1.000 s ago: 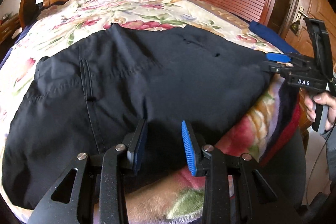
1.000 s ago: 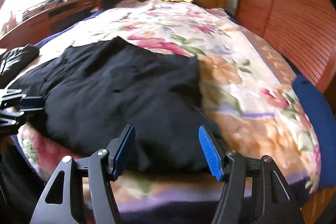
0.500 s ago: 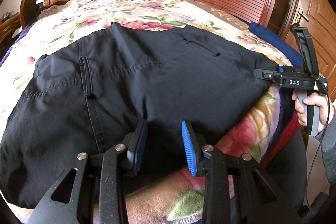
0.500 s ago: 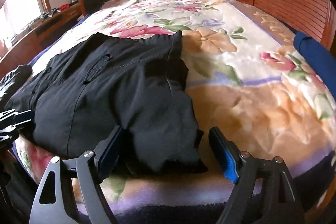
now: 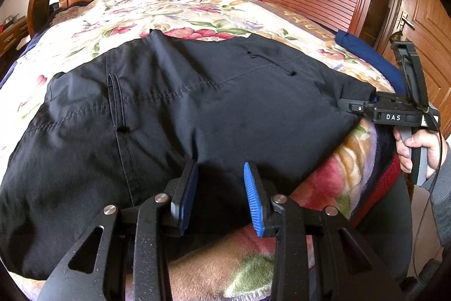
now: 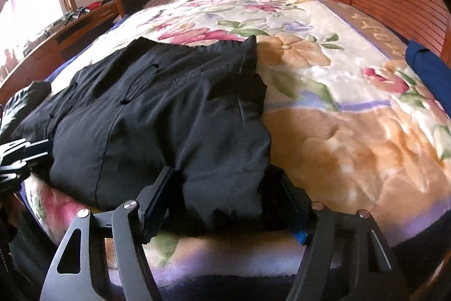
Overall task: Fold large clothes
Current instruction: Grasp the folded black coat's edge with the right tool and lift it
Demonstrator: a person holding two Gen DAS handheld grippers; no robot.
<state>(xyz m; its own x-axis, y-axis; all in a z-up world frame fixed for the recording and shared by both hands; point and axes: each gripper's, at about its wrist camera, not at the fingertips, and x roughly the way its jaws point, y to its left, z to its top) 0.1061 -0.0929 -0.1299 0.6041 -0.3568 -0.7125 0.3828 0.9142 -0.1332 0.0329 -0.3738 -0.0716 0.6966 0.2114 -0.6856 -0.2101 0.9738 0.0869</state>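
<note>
Left wrist view: my left gripper (image 5: 220, 195) stands spread, pads apart, over the near hem of the black trousers (image 5: 180, 114), which lie flat across the floral blanket (image 5: 197, 10). At far right, my right gripper (image 5: 366, 103) meets the trousers' corner.

Right wrist view: my right gripper (image 6: 225, 205) straddles that corner of the trousers (image 6: 169, 117), cloth bunched between its fingers (image 6: 157, 196); whether they pinch it, I cannot tell.

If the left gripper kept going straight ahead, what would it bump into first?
Probably the black trousers. The left gripper is open, its fingers already over the near edge of the cloth on the flowered blanket, though how high above is unclear.
</note>
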